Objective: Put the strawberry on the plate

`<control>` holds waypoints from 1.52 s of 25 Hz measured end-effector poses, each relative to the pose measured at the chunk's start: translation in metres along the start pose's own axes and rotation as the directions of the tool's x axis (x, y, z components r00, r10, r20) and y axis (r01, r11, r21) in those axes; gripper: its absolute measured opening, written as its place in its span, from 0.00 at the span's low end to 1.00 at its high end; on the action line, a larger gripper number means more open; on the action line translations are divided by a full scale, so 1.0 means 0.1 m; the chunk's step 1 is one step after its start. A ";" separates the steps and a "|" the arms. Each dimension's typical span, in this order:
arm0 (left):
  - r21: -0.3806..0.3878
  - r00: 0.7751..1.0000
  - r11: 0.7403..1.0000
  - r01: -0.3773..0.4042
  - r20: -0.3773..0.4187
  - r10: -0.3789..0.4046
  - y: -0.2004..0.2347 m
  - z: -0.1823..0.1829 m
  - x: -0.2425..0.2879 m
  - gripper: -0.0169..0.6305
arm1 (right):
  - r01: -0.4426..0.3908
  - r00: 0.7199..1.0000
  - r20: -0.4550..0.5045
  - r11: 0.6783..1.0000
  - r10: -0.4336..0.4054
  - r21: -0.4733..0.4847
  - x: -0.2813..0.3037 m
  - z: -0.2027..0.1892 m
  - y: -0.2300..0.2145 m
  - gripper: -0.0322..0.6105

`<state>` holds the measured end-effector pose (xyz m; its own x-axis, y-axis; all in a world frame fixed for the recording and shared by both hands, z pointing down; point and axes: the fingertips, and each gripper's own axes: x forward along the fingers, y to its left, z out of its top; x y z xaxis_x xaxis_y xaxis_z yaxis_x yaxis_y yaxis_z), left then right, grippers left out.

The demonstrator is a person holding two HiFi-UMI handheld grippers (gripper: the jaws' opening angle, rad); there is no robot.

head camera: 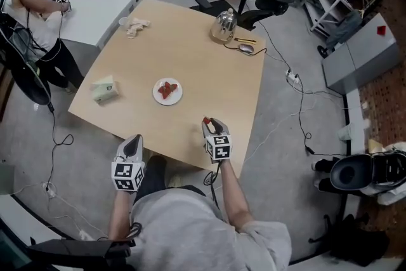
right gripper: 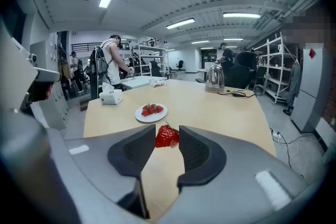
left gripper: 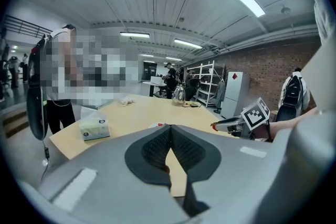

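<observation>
Above the desk, a strawberry held aloft

Near the desk's front edge, the right tongs grasp the strawberry between their tips, well short of the white plate, which carries other cut strawberries. The left tongs, clenched and empty, hover by the desk's edge.

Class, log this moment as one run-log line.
right tongs: shut on strawberry, short of plate | left tongs: shut, empty | plate: holds other strawberries
</observation>
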<state>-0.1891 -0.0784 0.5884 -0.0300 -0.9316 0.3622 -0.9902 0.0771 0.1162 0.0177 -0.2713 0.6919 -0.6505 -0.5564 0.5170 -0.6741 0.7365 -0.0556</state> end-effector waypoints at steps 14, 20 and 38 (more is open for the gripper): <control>-0.024 0.999 0.999 -0.033 -0.007 0.033 0.56 0.04 0.19 0.06 | -0.069 0.998 -0.007 0.997 0.069 -0.028 0.60 0.30 0.40 0.27; -0.032 0.998 0.998 -0.046 -0.031 0.045 0.76 0.00 0.35 0.06 | -0.100 0.995 -0.020 0.994 0.099 -0.037 0.93 0.38 0.52 0.27; -0.064 0.992 0.993 -0.097 -0.083 0.092 1.17 -0.01 0.64 0.06 | -0.168 0.984 -0.077 0.984 0.163 -0.053 1.66 0.47 0.66 0.27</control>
<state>-0.3072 -0.1289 0.6258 -0.1097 -0.8881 0.4464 -0.9718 0.1901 0.1394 -0.1506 -0.3330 0.7340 -0.7230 -0.3973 0.5652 -0.5361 0.8386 -0.0964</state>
